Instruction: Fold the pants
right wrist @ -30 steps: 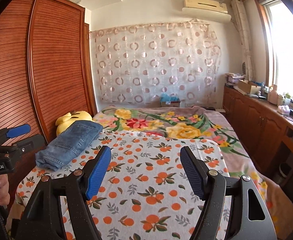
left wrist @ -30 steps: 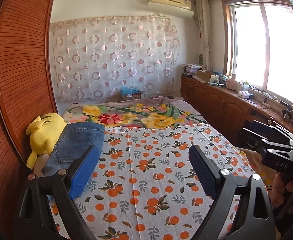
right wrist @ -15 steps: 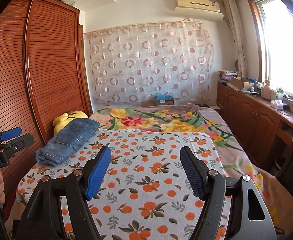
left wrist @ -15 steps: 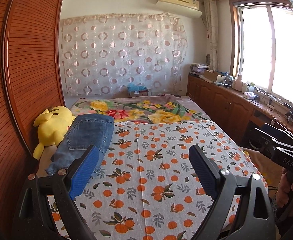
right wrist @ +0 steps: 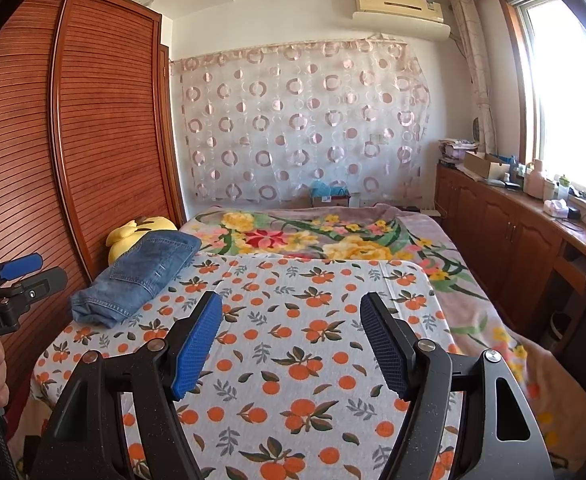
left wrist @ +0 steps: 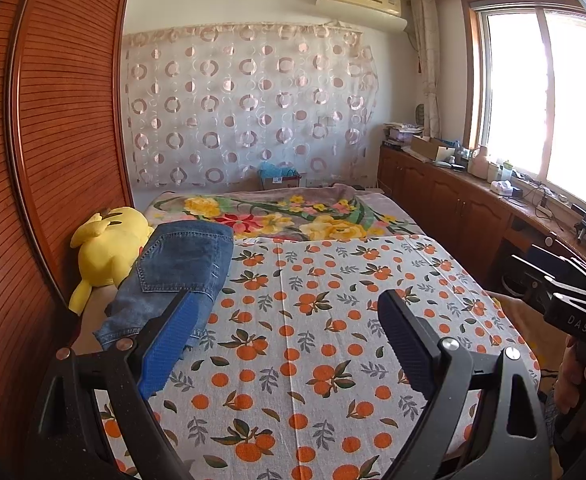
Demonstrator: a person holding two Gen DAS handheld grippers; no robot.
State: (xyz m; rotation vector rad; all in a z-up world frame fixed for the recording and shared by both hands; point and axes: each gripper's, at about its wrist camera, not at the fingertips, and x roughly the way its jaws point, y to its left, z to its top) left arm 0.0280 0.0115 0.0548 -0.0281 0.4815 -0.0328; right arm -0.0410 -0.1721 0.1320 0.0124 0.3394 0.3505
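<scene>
Folded blue denim pants (left wrist: pixel 177 276) lie at the left edge of the bed, leaning on a yellow plush toy (left wrist: pixel 107 248); they also show in the right wrist view (right wrist: pixel 141 276). My left gripper (left wrist: pixel 289 344) is open and empty, held above the orange-print sheet (left wrist: pixel 333 340), its left finger in front of the pants' near end. My right gripper (right wrist: pixel 289 340) is open and empty above the same sheet (right wrist: pixel 293 360), right of the pants.
A wooden wardrobe (left wrist: pixel 33 160) runs along the left of the bed. A floral blanket (left wrist: pixel 293 216) covers the far half. Wooden cabinets (right wrist: pixel 505 236) with clutter stand under the window on the right. The plush toy shows in the right wrist view (right wrist: pixel 137 228).
Both grippers have pulled back and risen from the bed, so more of the sheet and room shows. The pants have not moved. Both grippers stay open.
</scene>
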